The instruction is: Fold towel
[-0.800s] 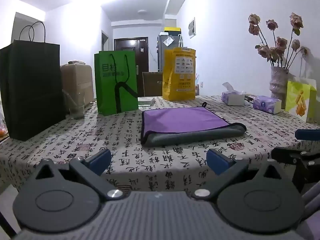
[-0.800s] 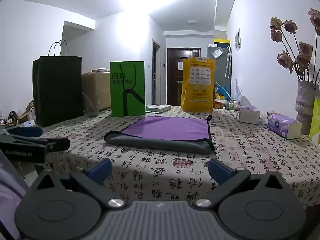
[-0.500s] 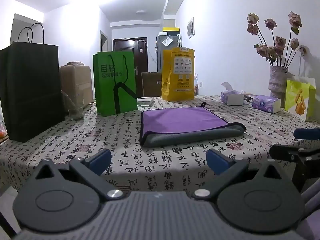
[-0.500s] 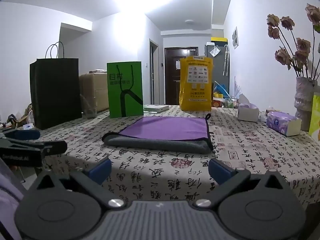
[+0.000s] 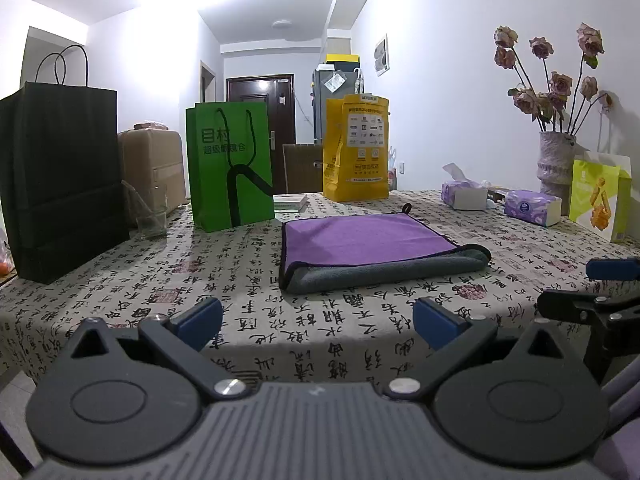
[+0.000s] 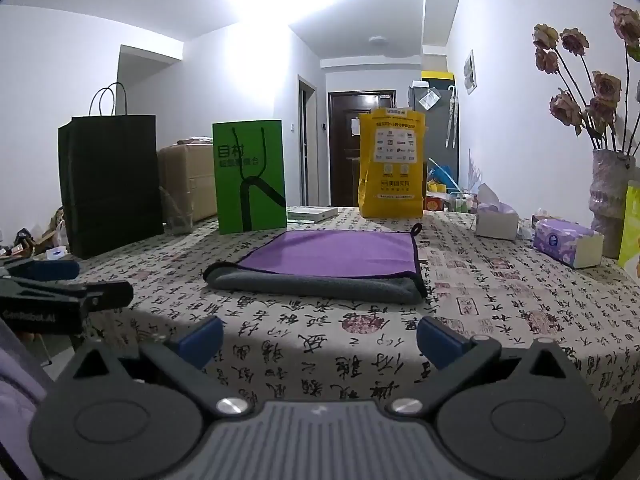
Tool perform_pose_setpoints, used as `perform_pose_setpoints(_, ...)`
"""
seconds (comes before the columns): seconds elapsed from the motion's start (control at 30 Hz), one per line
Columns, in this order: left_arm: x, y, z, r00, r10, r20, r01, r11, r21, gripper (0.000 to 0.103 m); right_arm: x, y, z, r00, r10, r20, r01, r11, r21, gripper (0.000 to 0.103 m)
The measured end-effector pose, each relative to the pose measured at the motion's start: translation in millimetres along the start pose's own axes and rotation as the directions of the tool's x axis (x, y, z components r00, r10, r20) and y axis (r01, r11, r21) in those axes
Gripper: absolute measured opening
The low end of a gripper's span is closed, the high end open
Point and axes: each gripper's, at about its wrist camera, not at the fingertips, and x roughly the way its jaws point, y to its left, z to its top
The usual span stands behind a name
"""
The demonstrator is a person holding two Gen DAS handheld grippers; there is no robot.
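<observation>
A purple towel (image 5: 366, 240) with a grey underside lies folded flat in the middle of the table, its grey rolled fold edge facing me; it also shows in the right wrist view (image 6: 332, 258). My left gripper (image 5: 318, 322) is open and empty, held at the table's near edge, short of the towel. My right gripper (image 6: 320, 338) is open and empty, also at the near edge. Each gripper shows at the side of the other's view, the right one in the left wrist view (image 5: 600, 292) and the left one in the right wrist view (image 6: 60, 292).
On the patterned tablecloth (image 5: 160, 288) stand a black paper bag (image 5: 60, 184), a green bag (image 5: 230, 164), a yellow bag (image 5: 356, 148), a glass (image 5: 152, 216), two tissue packs (image 5: 530, 206) and a vase of dried roses (image 5: 554, 160) at the right.
Both grippers have drawn back and lowered slightly toward the table's near edge, still open. The towel has not moved.
</observation>
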Motion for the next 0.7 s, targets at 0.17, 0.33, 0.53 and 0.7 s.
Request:
perform_pose_setpoints(0.17,0.0,-0.2,-0.3,1.000,0.000,0.000,0.000,1.000,0.000,0.103,1.5,-1.2,-0.1,1.000,0.006,-0.001,-0.006,1.000,-0.001,0.103)
perform_pose_setpoints(0.33,0.8,0.2,-1.5,1.000,-0.001,-0.005,0.001,1.000,-0.001,0.103,1.7,-1.4,-0.5,1.000,0.004,-0.004,-0.004,1.000,0.003,0.103)
perform_pose_setpoints(0.53,1.3,0.1,-1.8,1.000,-0.002,-0.006,0.002,1.000,0.000,0.103,1.3,-2.2,-1.0,1.000,0.003,-0.003,-0.003,1.000,0.004,0.103)
perform_pose_setpoints(0.7,1.0,-1.4,-1.2,1.000,-0.004,-0.007,0.004,1.000,0.003,0.103,1.3,-2.7,-1.0,1.000,0.003,-0.003,-0.003,1.000,0.005,0.103)
